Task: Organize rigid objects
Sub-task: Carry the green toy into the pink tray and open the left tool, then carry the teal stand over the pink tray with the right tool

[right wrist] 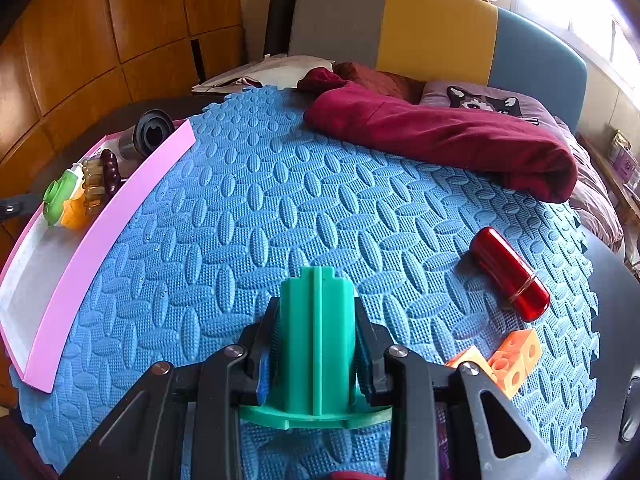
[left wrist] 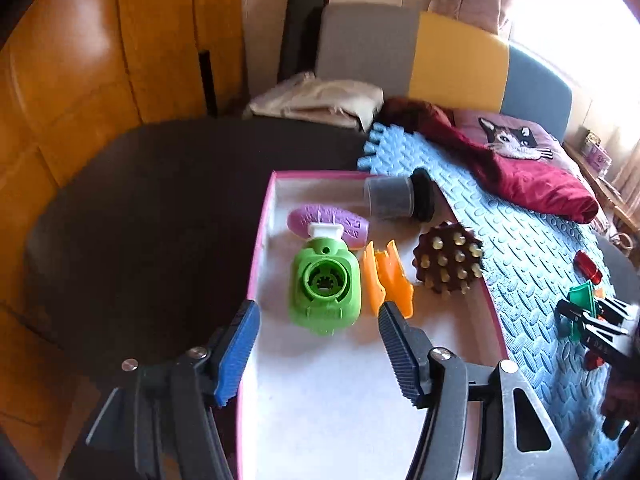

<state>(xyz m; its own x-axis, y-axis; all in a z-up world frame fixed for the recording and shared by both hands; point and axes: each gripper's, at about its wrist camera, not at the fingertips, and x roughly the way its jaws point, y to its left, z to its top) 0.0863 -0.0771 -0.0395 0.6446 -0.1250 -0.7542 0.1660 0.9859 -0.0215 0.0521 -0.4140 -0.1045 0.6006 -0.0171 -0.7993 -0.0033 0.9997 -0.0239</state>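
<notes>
A pink-walled box with a white floor holds a green round-holed part, a purple ribbed piece, an orange clip, a brown studded ball and a grey-black cylinder. My left gripper is open and empty over the box's near end. My right gripper is shut on a green plastic spool, held over the blue foam mat. A red cylinder and an orange block lie on the mat to its right. The box is at the left.
A maroon cloth and a cat-print cushion lie at the mat's far end. The box stands on a dark round table. A wooden cabinet wall is at the left, a grey-yellow-blue seat back behind.
</notes>
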